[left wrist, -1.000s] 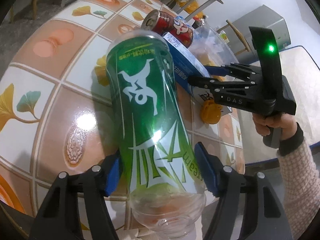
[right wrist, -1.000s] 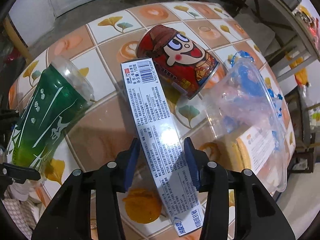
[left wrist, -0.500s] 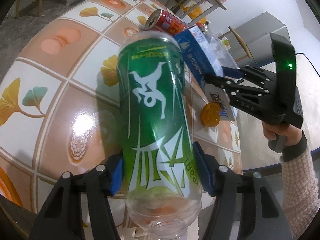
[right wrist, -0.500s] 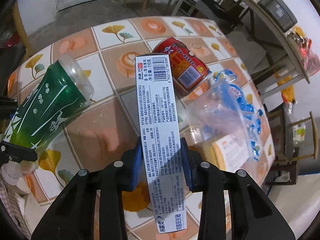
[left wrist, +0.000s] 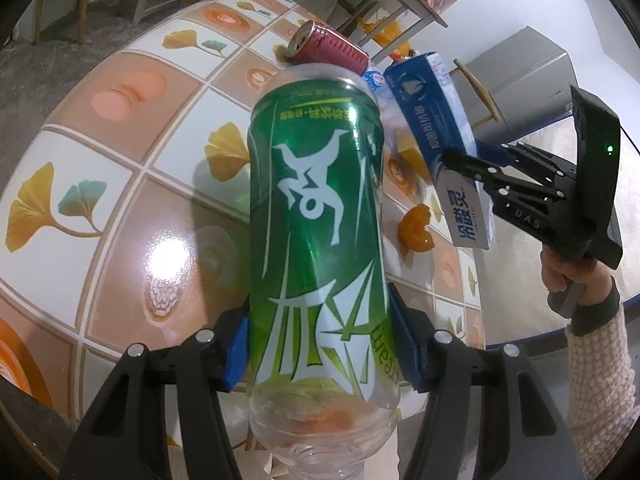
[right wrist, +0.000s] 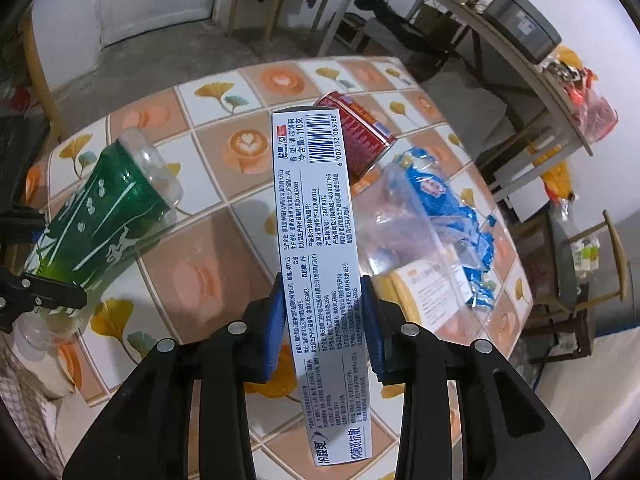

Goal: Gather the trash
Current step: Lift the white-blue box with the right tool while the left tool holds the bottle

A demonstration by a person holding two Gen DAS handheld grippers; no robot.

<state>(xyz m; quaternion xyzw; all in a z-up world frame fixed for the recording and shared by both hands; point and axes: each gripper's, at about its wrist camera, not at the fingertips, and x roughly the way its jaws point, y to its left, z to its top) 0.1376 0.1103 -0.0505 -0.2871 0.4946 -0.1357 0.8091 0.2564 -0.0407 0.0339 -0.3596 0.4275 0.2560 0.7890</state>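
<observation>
Green-labelled plastic bottle point(left wrist: 316, 216) is clamped in the left gripper point(left wrist: 320, 344) fingers and the toothpaste box point(right wrist: 320, 264) in the right gripper point(right wrist: 324, 320), both lifted off the tiled surface point(right wrist: 224, 264) for binning, red can point(right wrist: 356, 136) left far behind.

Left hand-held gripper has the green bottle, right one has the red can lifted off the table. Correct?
Not quite. The right hand-held gripper holds the long toothpaste box, not the red can, which lies on the tiled table in the right wrist view. The left hand-held gripper does have the green bottle.
</observation>
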